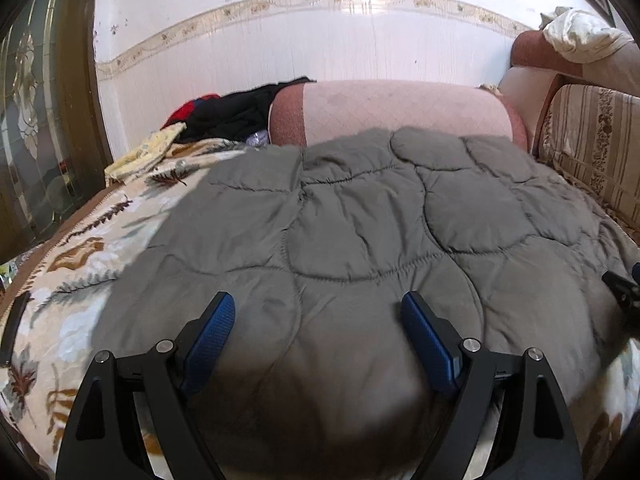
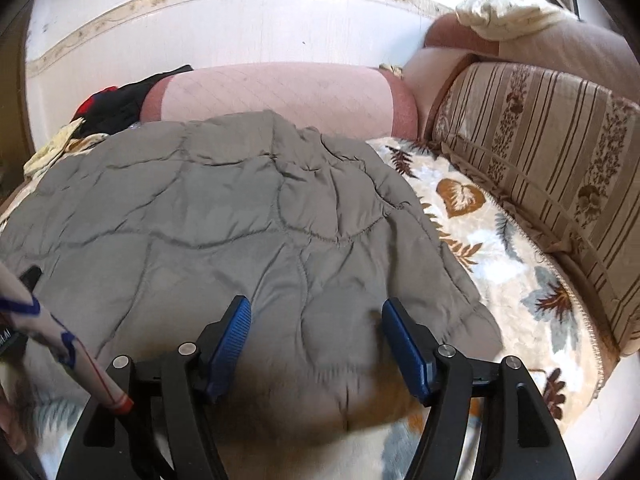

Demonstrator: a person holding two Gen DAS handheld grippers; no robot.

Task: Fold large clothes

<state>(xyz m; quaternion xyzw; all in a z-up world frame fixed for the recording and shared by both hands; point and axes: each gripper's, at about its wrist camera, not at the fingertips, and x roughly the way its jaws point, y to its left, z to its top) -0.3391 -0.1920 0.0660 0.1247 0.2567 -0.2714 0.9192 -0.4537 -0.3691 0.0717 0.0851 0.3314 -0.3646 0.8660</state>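
A large grey quilted garment (image 1: 360,232) lies spread flat on a leaf-patterned blanket (image 1: 72,256) that covers a sofa seat. It also shows in the right wrist view (image 2: 208,220). My left gripper (image 1: 318,308) is open and empty, its blue pads just above the garment's near edge. My right gripper (image 2: 316,312) is open and empty above the garment's near right part. The tip of the right gripper (image 1: 622,292) shows at the right edge of the left wrist view. A sleeve of the person's arm (image 2: 60,340) crosses the lower left of the right wrist view.
A pink bolster (image 1: 400,108) lies behind the garment against the white wall. Black and red clothes (image 1: 232,114) and a yellow cloth (image 1: 148,152) sit at the back left. A striped sofa back cushion (image 2: 540,152) runs along the right. A dark door (image 1: 40,120) stands at the left.
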